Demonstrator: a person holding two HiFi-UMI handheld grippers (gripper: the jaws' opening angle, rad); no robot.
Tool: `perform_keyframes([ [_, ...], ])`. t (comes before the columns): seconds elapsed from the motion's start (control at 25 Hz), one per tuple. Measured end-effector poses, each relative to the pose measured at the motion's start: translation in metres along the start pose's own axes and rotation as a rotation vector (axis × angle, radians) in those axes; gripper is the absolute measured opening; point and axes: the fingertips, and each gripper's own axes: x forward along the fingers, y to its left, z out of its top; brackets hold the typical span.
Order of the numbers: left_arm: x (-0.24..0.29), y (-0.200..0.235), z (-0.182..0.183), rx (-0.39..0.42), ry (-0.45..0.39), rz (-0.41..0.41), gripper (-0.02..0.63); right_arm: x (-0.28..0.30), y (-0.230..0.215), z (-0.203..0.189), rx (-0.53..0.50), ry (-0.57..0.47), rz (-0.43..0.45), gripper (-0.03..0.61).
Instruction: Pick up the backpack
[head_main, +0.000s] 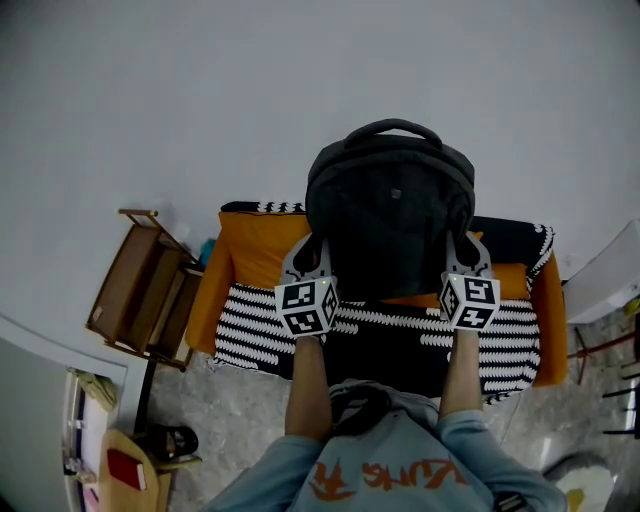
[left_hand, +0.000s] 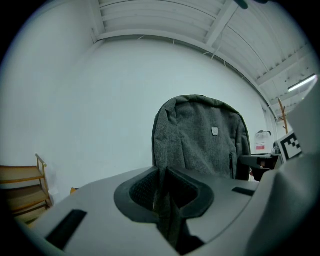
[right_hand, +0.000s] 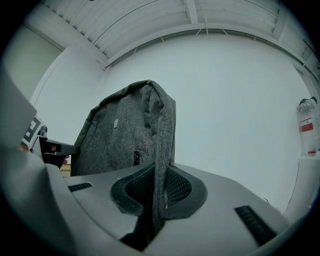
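Observation:
A dark grey backpack (head_main: 390, 215) hangs upright in the air above an orange sofa (head_main: 250, 245), held from both sides. My left gripper (head_main: 318, 255) is shut on the backpack's left edge, a fold of grey fabric (left_hand: 165, 210) pinched between its jaws. My right gripper (head_main: 458, 252) is shut on the right edge, with a fabric strip (right_hand: 159, 190) running down between its pads. The left gripper view shows the backpack's front (left_hand: 202, 137) with a small badge; in the right gripper view the backpack (right_hand: 125, 135) stands tall to the left. Its top handle (head_main: 392, 127) points away from me.
A black-and-white striped blanket (head_main: 400, 335) covers the sofa seat. A wooden rack (head_main: 140, 290) stands left of the sofa, against a white wall. A white cabinet edge (head_main: 610, 270) is at the right. The person's arms and light blue shirt (head_main: 400, 470) fill the bottom.

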Motion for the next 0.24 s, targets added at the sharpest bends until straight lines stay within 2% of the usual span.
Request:
perform_keyframes([
  [0.24,-0.0115,0.0057,0.0018,0.019,-0.036,0.008,0.067,-0.0058,0.0102,0.0000,-0.002,-0.013,0.008,0.031],
])
